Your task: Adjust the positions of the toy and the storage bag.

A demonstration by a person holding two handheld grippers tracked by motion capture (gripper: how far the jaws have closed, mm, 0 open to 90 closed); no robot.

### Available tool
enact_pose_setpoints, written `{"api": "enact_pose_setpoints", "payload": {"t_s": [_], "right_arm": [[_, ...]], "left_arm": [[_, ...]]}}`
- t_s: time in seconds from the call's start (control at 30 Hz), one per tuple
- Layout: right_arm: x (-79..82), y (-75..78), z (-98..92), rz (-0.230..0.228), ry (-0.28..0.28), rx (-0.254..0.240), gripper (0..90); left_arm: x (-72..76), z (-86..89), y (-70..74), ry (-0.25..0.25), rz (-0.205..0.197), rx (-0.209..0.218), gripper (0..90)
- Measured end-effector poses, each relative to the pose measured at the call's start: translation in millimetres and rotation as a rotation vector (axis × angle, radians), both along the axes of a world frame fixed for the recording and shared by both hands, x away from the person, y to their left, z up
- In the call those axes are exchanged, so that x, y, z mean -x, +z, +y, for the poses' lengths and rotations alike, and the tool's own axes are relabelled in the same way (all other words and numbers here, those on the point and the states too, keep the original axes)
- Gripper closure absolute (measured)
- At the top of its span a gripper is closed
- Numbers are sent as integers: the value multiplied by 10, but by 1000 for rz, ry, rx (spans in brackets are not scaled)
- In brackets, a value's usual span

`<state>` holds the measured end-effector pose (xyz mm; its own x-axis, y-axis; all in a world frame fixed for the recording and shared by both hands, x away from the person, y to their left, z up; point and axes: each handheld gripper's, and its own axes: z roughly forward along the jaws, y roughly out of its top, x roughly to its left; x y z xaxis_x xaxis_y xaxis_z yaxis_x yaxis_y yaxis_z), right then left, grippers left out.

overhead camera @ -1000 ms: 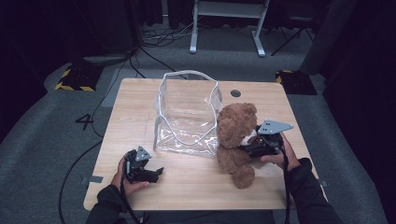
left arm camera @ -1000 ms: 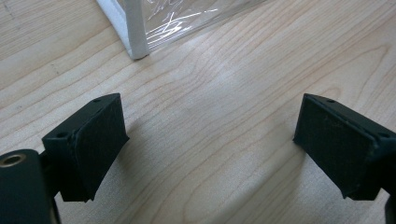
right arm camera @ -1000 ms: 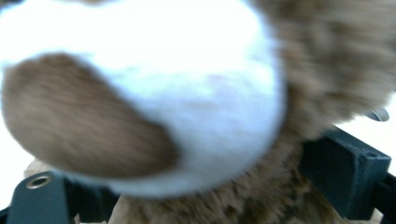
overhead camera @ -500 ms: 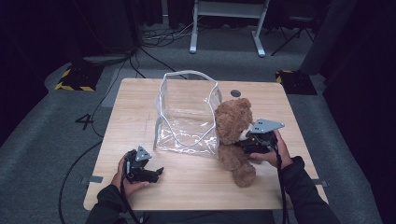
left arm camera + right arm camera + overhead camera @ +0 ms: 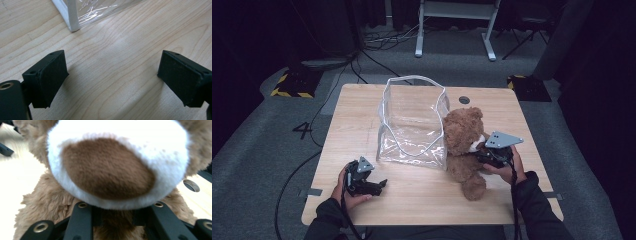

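The right gripper [image 5: 482, 154] has just been closing, its fingers pinching the teddy bear [image 5: 464, 142] under the muzzle; plush may slip. The left gripper [image 5: 373, 186] gapes wide, idle.

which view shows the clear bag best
The high view: the clear bag stands whole and open-topped on the table, beside the teddy bear. The left gripper view catches just its bottom corner.
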<state>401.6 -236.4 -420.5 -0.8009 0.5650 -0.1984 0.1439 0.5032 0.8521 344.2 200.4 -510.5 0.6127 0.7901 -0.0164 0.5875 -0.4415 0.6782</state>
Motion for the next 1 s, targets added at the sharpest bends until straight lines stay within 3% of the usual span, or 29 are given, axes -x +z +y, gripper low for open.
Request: {"api": "enact_pose_setpoints", "payload": {"t_s": [0.27,0.43,0.53,0.8,1.0], "right_arm": [[116,-37,-129,-24,8,-62,735],[173,-26,-208,-46,11,-77,747],[218,-22,-270,-57,12,-91,754],[294,4,-459,-73,-9,-125,772],[333,42,-599,-88,-29,-143,776]], "left_arm": [[-1,1,1,0,-1,-2,87],[-31,-2,0,-2,10,-8,47],[-102,-5,-4,-18,17,-17,6],[-383,-112,2,-70,15,-25,4],[-498,-258,3,-88,16,-23,0]]}}
